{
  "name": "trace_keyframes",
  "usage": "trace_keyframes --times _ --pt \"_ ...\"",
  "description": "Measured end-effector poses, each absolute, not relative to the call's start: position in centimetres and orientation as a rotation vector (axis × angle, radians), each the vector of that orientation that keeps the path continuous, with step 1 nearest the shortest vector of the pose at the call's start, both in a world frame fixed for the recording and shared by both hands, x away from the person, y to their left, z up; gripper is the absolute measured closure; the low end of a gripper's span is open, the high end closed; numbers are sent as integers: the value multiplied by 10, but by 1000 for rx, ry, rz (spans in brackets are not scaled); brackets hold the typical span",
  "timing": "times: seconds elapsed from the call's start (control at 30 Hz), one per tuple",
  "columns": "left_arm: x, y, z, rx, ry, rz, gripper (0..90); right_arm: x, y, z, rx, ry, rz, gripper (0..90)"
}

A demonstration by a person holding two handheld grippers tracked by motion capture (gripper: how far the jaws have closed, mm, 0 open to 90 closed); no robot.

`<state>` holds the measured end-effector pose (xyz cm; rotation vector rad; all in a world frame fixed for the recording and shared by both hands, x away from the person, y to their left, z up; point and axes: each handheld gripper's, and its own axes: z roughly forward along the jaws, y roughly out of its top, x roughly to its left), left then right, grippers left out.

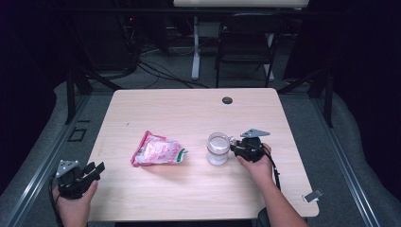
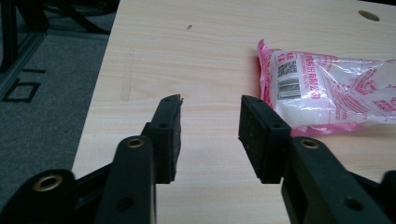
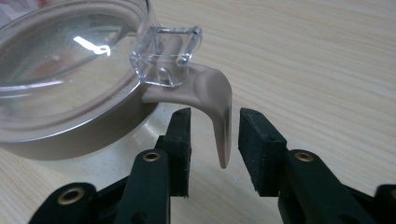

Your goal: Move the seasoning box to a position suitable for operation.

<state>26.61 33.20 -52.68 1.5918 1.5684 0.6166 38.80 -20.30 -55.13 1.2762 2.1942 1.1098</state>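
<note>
Reaching: right gripper point(image 3: 215, 149) sits at the right side of the clear jar point(image 1: 218, 149), jaws partly spread on either side of the beige clasp lever point(image 3: 219, 126); the pads look a little apart from the lever, so nothing is pinched yet.
Jar place: middle-right of the worktop point(image 1: 189, 198), upright, lid on; its contents cannot be read.
Jar handling: judged rigid and fairly weighty, with a smooth wall that would be slippery and too wide for the jaws; likely breakable if tipped or knocked.
Lid: transparent lid point(image 3: 70, 60) with a beige band below it and a clear square catch point(image 3: 166, 56) over the lever's root.
Where to take hold: the lever is the 1 narrow, stiff part that fits between the pads; grip it low on its free tip and pull along its hinge swing, not sideways, or the jar may slide.
Left gripper: left gripper point(image 2: 210, 126) hovers at the near-left corner of the worktop, jaws half spread with nothing between them.
Pouch: pink-and-white pouch point(image 1: 158, 150) lies flat left of the jar, well apart from it; judged soft, light, crinkly film, and best pinched at a sealed edge.
Steadying: the jar may want bracing while the lever is worked.
</note>
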Motion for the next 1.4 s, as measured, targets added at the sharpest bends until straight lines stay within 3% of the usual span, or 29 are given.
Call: trace_keyframes --times 0.2,0.4,0.63,1.17,1.4 --pt "265 330 -528 1604 1559 662 553 389 -202 -551 1276 2188 1119 661" --pt "264 328 -529 1598 1558 714 534 389 -203 -550 1278 2175 1114 759" --pt "264 330 -530 1601 1551 700 532 390 -203 -551 1278 2172 1099 792" --pt "268 324 -528 1602 1483 631 502 381 -199 -548 1238 2179 1026 807" --pt "275 324 -529 1525 1437 469 464 375 -197 -547 1229 2187 1014 807"
